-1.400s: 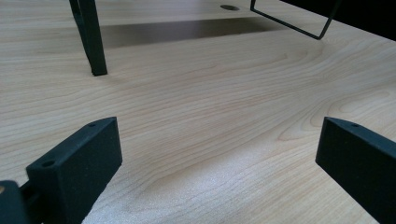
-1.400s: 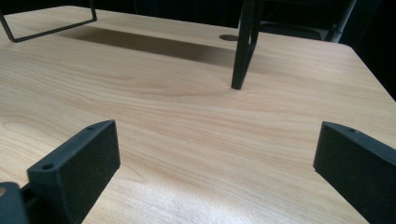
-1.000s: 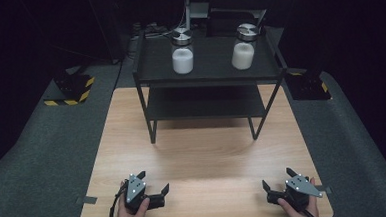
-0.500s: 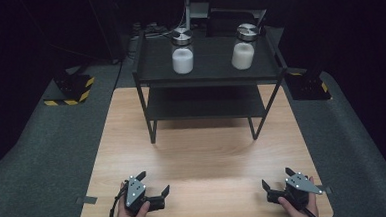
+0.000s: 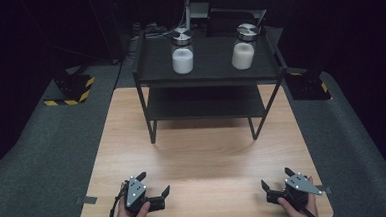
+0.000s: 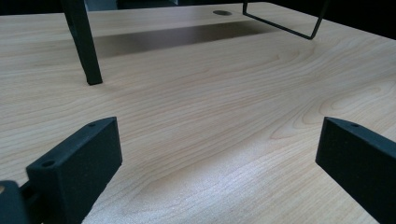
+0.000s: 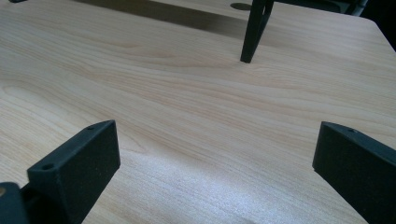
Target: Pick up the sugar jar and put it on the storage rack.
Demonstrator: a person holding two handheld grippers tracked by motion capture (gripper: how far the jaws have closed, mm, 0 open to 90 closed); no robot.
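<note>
Two glass jars of white powder with metal lids stand on the top of a black two-tier shelf [image 5: 209, 75]: one jar [image 5: 182, 51] to the left, the other jar [image 5: 243, 47] to the right. My left gripper [image 5: 154, 184] rests low at the table's front left, open, with nothing between its jaws; its own view has its fingers [image 6: 74, 163] wide apart over bare wood. My right gripper [image 5: 276, 179] sits at the front right, also open and holding nothing, with its fingers [image 7: 77, 163] spread wide.
The wooden table [image 5: 203, 158] lies between the grippers and the shelf. A shelf leg [image 6: 84, 44] stands ahead of the left gripper, another leg [image 7: 254, 30] ahead of the right. Grey carpet surrounds the table, with yellow-black striped blocks [image 5: 72, 90] at the left.
Both grippers have drifted slightly toward the table's front edge. The jars and the shelf are where they were.
</note>
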